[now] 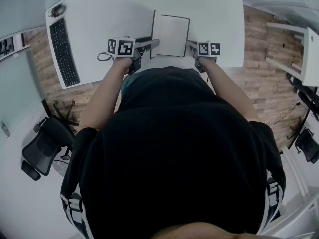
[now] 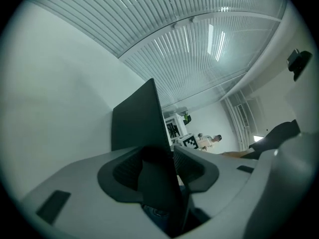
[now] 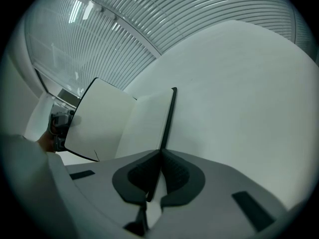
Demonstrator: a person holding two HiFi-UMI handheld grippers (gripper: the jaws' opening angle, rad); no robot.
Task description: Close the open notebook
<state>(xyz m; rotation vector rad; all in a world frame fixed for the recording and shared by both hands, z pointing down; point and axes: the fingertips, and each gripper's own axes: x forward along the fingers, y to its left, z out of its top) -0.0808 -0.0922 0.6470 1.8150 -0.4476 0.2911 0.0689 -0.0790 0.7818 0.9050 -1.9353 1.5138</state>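
Left gripper view has the left gripper (image 2: 164, 169) spread wide, with the notebook's dark raised cover (image 2: 137, 118) standing upright between the jaws and neither pad plainly pressing on it. The notebook (image 1: 172, 34) lies on the white desk (image 1: 99, 9), well to the right of the keyboard (image 1: 64, 51). The right gripper (image 3: 158, 180), on the notebook's side away from the keyboard, is pinched tight on its flat edge. To finish well, I judge, hold that pinch as an anchor and nudge the raised cover away from the keyboard, lowering it gently.
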